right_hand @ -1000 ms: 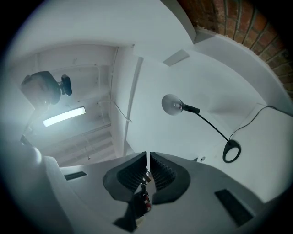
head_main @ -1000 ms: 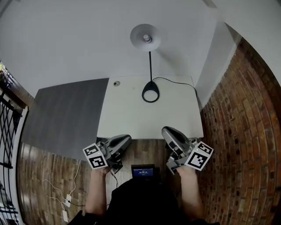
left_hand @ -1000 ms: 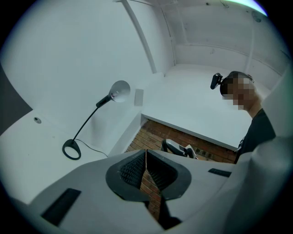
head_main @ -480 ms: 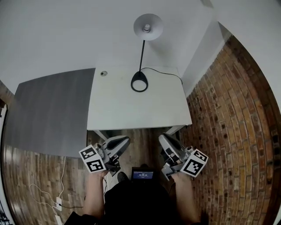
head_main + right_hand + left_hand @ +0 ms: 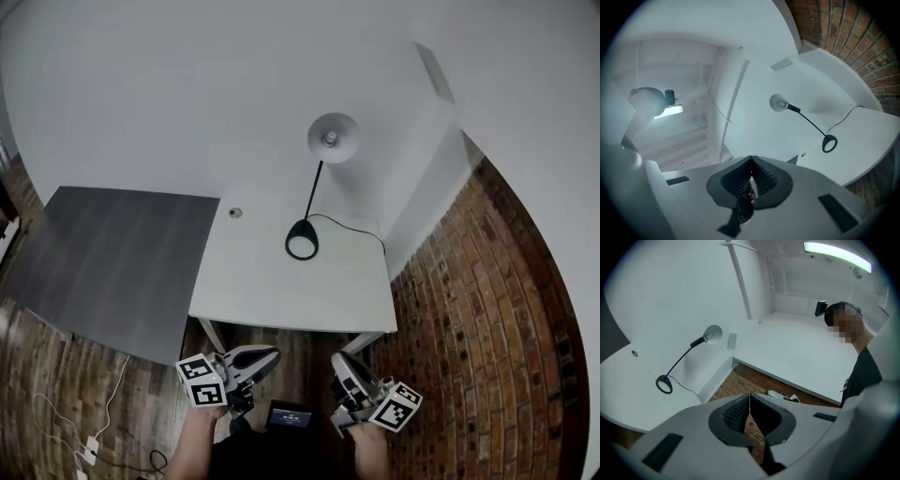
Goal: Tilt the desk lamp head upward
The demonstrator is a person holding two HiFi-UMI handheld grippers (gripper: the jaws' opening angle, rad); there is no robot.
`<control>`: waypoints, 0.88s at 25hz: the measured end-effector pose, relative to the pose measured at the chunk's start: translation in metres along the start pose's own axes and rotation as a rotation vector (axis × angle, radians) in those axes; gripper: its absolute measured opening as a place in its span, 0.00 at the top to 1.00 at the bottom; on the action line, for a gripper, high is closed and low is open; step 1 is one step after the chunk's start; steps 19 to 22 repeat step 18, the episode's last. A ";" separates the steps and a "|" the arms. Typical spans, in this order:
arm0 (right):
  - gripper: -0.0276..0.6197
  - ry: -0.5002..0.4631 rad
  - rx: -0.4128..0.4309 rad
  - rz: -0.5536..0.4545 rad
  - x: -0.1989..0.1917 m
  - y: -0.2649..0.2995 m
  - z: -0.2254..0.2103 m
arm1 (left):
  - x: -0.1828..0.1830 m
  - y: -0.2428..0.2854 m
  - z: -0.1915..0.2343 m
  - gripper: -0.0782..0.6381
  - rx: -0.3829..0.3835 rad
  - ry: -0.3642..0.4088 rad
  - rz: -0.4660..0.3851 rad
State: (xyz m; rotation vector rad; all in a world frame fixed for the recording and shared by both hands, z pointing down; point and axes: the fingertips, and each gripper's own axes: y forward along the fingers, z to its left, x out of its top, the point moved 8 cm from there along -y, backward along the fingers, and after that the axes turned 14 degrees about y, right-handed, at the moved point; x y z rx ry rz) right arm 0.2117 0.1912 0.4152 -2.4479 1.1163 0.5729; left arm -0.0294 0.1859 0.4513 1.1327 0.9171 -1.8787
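Desk lamp [image 5: 314,192] upright at back of white desk [image 5: 281,291]. Left gripper [image 5: 273,353] and right gripper [image 5: 337,359], both short of desk, jaws together, nothing between.

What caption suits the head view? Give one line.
Shut, empty left gripper and right gripper short of desk with lamp.

White surface carrying a lamp, well ahead of both grippers

The surface [image 5: 281,281] lies beyond the left gripper [image 5: 270,353] and right gripper [image 5: 337,360], apart from both. Toward its far edge the lamp [image 5: 333,138] stands on a ring base, its cord [image 5: 352,228] trailing off toward the right gripper's side. A small disc [image 5: 235,213] sits near the far corner on the left gripper's side. A grey panel [image 5: 112,262] adjoins that side. Wood floor [image 5: 47,366] lies under the grippers.
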 end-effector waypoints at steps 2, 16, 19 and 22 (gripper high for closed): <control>0.94 -0.013 0.011 0.014 0.007 -0.007 0.002 | 0.002 0.006 -0.008 0.89 0.011 0.000 -0.005; 0.94 0.013 0.056 0.003 0.034 -0.051 -0.009 | -0.006 0.050 -0.034 0.89 0.016 0.023 0.043; 0.94 0.011 0.063 0.002 0.037 -0.055 -0.011 | -0.007 0.054 -0.037 0.89 0.020 0.029 0.045; 0.94 0.011 0.063 0.002 0.037 -0.055 -0.011 | -0.007 0.054 -0.037 0.89 0.020 0.029 0.045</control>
